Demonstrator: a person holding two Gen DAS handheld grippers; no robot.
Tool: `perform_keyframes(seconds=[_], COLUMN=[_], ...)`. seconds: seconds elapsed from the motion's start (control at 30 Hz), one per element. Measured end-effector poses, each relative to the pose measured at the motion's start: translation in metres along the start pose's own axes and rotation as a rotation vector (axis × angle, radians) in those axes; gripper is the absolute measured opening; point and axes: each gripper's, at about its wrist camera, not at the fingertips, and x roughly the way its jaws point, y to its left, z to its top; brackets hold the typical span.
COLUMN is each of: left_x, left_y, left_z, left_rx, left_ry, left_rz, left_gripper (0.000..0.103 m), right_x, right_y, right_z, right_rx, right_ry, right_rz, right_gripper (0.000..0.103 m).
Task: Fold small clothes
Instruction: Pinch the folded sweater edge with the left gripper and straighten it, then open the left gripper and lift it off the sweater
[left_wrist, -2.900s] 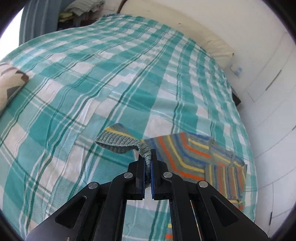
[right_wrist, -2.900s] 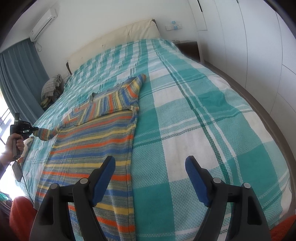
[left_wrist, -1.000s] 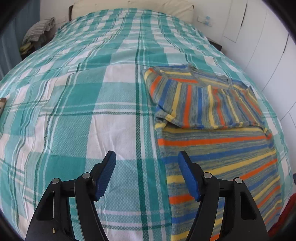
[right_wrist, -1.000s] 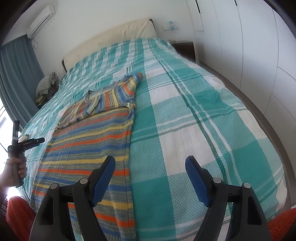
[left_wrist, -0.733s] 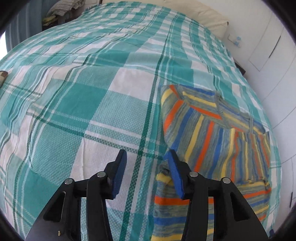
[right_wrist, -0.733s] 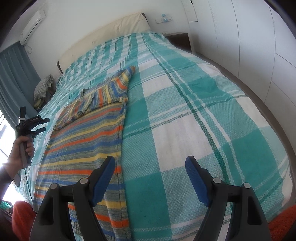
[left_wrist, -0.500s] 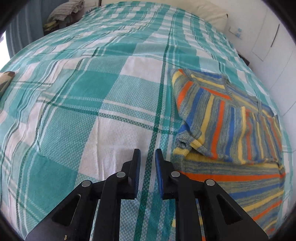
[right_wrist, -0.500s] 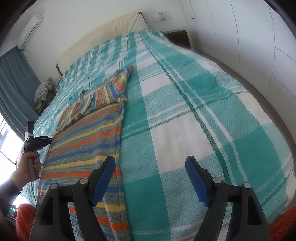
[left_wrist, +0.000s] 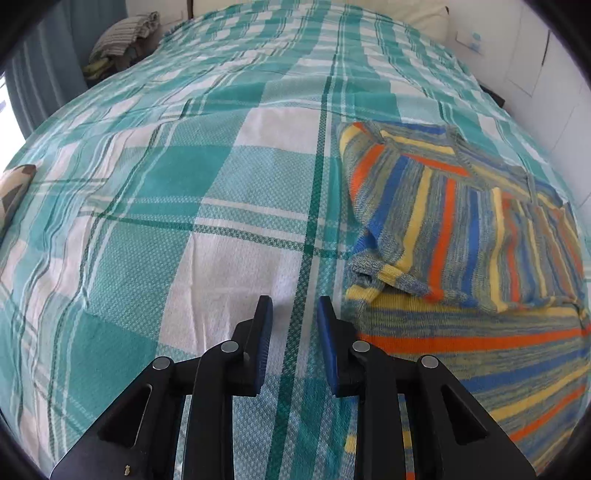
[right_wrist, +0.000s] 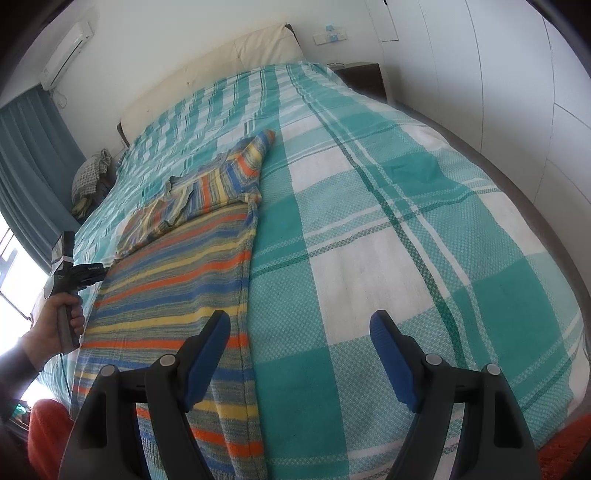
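The sweater (left_wrist: 461, 236) lies flat on the bed (left_wrist: 221, 184), sleeves folded in. Left hand-held gripper (left_wrist: 293, 317) is opening, empty; right hand-held gripper (right_wrist: 299, 332) gapes empty. A low pinch could snag the bedspread (it wrinkles easily).

Each tool has black plastic arms with round silver screws and blue ribbed pads: the left tool (left_wrist: 293, 328) and the right tool (right_wrist: 299, 347). The left hand (right_wrist: 55, 325) wears a dark sleeve (right_wrist: 16, 365) at the wrist.
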Motion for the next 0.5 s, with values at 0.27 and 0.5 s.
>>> perform_keyframes(seconds=[0.27, 0.5], left_x=[-0.026, 0.027], left_y=[-0.014, -0.031], left_z=[0.022, 0.009], left_rx=[-0.013, 0.037], left_ry=[-0.076, 0.055], left_rz=[-0.017, 0.069], left_gripper=[0.073, 0.061], right_x=[-0.004, -0.013], right_y=[0.003, 0.010], right_z=[0.003, 0.001], right_rx=[0.020, -0.032], right_ry=[-0.019, -0.041], right_rz=[0.025, -0.006], right_gripper=[0.078, 0.078])
